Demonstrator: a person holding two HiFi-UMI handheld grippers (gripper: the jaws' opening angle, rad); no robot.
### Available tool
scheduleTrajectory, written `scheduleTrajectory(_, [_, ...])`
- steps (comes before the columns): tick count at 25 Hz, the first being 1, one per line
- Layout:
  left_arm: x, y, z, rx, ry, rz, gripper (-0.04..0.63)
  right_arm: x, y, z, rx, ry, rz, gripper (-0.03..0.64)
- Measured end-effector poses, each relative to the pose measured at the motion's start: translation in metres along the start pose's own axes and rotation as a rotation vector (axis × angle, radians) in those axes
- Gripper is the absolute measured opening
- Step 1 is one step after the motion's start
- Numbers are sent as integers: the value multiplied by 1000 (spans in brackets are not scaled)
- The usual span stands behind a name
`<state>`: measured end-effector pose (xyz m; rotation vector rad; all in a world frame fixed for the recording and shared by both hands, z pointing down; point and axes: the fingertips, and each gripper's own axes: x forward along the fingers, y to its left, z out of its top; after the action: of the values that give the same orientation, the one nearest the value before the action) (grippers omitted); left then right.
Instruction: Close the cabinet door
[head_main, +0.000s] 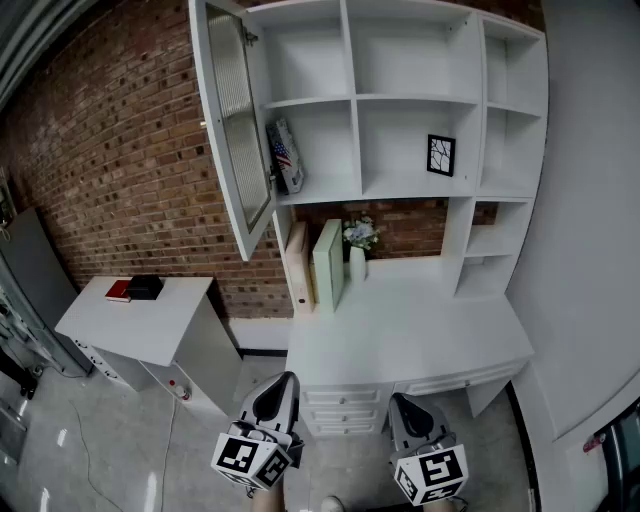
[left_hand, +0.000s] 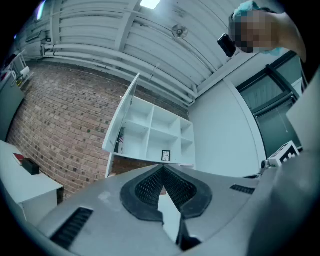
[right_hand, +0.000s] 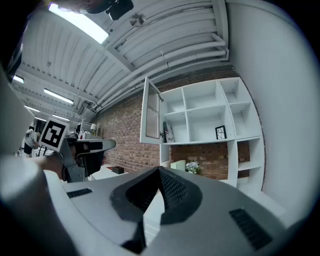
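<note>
Door stands swung wide open at the far left of the white shelf unit. It juts toward the near side from the unit's left edge, and its ribbed pane is seen at a slant. The compartment it belongs to is uncovered and holds a book with a flag print, leaning at the left. One compartment to the right stands a small framed picture.

Below the shelves a white desk runs along the brick wall. At its far edge are flowers and two boards propped upright. Left of the desk, apart from it, a low side table carries a red book and, just beside it, a black box.

Both grippers sit side by side at the near edge, in front of the desk drawers and well apart from the door. The left gripper is clenched, its ribbed pads pressed tip to tip with nothing between them. Its own view shows the door far beyond the jaw tips. The right gripper is likewise clenched and empty, pointing toward the shelf unit, with the door far off, above and slightly left of its tips.
</note>
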<state>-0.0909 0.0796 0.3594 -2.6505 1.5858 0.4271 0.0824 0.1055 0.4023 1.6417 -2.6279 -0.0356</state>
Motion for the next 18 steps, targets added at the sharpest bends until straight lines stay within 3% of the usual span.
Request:
scheduleTrajectory(11, [-25, 16, 5, 73, 26, 79, 9, 1, 27, -5, 60, 6, 82, 0])
scheduleTrajectory(18, [-24, 24, 13, 13, -11, 88, 9, 1, 29, 13, 140, -102, 164, 0])
